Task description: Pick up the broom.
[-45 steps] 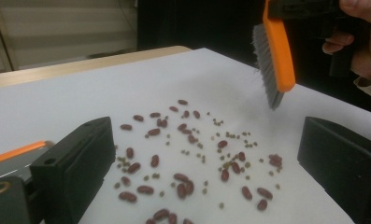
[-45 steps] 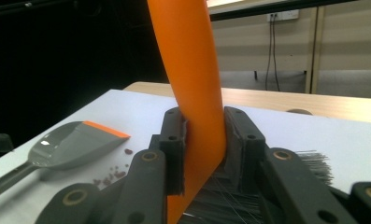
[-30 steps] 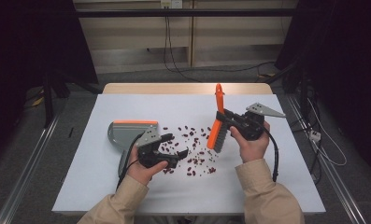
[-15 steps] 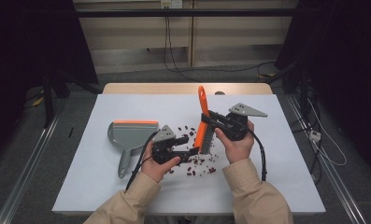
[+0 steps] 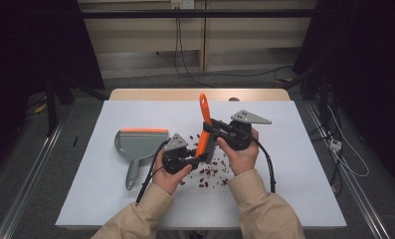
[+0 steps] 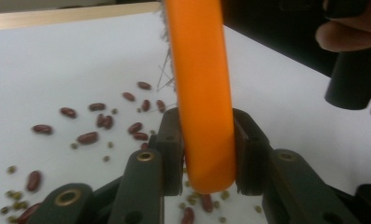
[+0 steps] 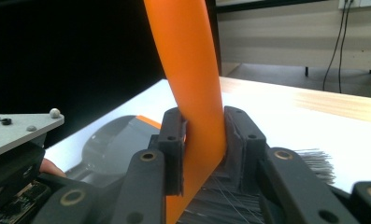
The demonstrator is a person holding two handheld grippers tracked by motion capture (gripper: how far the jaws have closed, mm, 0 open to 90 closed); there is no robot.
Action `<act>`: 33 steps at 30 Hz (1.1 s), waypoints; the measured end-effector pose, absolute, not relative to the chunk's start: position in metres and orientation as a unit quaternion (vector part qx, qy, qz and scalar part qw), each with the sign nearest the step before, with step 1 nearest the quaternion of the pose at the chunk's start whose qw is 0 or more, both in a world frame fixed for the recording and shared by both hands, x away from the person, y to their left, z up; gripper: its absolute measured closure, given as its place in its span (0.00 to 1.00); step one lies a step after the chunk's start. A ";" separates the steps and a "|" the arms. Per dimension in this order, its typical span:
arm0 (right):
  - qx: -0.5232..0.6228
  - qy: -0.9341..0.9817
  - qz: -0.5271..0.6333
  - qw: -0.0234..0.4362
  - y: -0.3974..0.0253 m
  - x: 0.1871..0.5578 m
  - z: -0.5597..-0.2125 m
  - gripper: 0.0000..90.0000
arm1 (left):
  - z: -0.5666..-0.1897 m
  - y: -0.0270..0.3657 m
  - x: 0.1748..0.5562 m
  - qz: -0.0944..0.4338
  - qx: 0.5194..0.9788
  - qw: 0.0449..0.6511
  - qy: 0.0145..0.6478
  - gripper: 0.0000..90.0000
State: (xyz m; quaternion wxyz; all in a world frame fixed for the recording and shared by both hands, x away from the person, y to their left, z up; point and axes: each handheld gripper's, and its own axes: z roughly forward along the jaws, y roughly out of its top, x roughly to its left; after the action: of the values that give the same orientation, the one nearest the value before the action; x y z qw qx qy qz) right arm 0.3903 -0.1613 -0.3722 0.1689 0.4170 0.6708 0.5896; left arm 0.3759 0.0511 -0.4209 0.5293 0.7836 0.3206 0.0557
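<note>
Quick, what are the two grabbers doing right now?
Left gripper: shut on the orange brush, at its lower end.
Right gripper: shut on the same orange brush, just above the bristles.

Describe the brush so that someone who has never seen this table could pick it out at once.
On the white sheet covering the table, look just right of the grey plastic dustpan with the orange lip, above the scattered red beans. The orange-handled hand brush with dark bristles stands nearly upright there, clamped by both the left tongs and the right tongs. It is the one tall orange thing.
</note>
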 end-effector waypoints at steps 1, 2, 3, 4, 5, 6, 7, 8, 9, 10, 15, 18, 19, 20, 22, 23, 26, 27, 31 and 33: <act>0.419 0.670 0.590 0.170 -0.160 0.390 -0.372 0.76 | -0.421 0.055 0.376 0.063 0.778 0.531 0.330 0.77; 0.421 0.671 0.585 0.173 -0.159 0.391 -0.372 0.72 | -0.421 0.057 0.377 0.068 0.775 0.533 0.332 0.78; 0.421 0.672 0.583 0.177 -0.158 0.391 -0.372 0.65 | -0.420 0.058 0.377 0.072 0.773 0.533 0.336 0.78; 0.422 0.674 0.579 0.180 -0.156 0.391 -0.373 0.61 | -0.419 0.060 0.377 0.072 0.771 0.535 0.338 0.78; 0.422 0.676 0.576 0.179 -0.154 0.391 -0.374 0.56 | -0.419 0.061 0.378 0.073 0.768 0.535 0.343 0.78; 0.425 0.674 0.576 0.183 -0.153 0.390 -0.375 0.51 | -0.419 0.062 0.377 0.076 0.765 0.537 0.347 0.78; 0.424 0.671 0.578 0.187 -0.151 0.390 -0.375 0.45 | -0.419 0.063 0.377 0.083 0.764 0.536 0.349 0.78; 0.429 0.669 0.577 0.191 -0.150 0.389 -0.376 0.40 | -0.419 0.064 0.377 0.088 0.764 0.534 0.352 0.78; 0.433 0.665 0.577 0.193 -0.149 0.388 -0.377 0.37 | -0.418 0.066 0.378 0.091 0.763 0.534 0.353 0.78; 0.437 0.663 0.578 0.188 -0.148 0.388 -0.378 0.35 | -0.418 0.067 0.378 0.096 0.759 0.536 0.357 0.78; 0.467 0.665 0.558 0.169 -0.142 0.388 -0.384 0.28 | -0.416 0.071 0.378 0.117 0.750 0.539 0.364 0.78; 0.481 0.654 0.566 0.143 -0.137 0.388 -0.387 0.28 | -0.415 0.070 0.377 0.127 0.746 0.542 0.366 0.78; 0.483 0.652 0.568 0.138 -0.135 0.388 -0.388 0.30 | -0.415 0.068 0.376 0.124 0.745 0.545 0.364 0.78; 0.484 0.653 0.567 0.133 -0.132 0.389 -0.389 0.30 | -0.415 0.066 0.374 0.126 0.748 0.544 0.359 0.78; 0.491 0.651 0.563 0.131 -0.126 0.390 -0.390 0.29 | -0.415 0.062 0.371 0.131 0.749 0.544 0.355 0.78; 0.500 0.651 0.557 0.131 -0.125 0.391 -0.389 0.30 | -0.415 0.062 0.370 0.130 0.749 0.548 0.350 0.77; 0.518 0.644 0.550 0.122 -0.125 0.392 -0.389 0.38 | -0.414 0.060 0.367 0.139 0.749 0.549 0.343 0.76; 0.521 0.641 0.551 0.117 -0.125 0.392 -0.389 0.44 | -0.414 0.060 0.367 0.142 0.752 0.546 0.341 0.75; 0.523 0.643 0.549 0.108 -0.123 0.392 -0.384 0.54 | -0.414 0.056 0.365 0.163 0.757 0.537 0.335 0.72; 0.525 0.643 0.547 0.108 -0.122 0.391 -0.382 0.54 | -0.413 0.055 0.364 0.174 0.756 0.537 0.333 0.72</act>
State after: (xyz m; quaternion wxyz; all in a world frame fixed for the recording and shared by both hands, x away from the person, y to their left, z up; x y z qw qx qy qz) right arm 0.3913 -0.1215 -0.3817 0.1083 0.5250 0.6427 0.5473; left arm 0.3640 0.0554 -0.4125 0.5367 0.7555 0.3329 0.1741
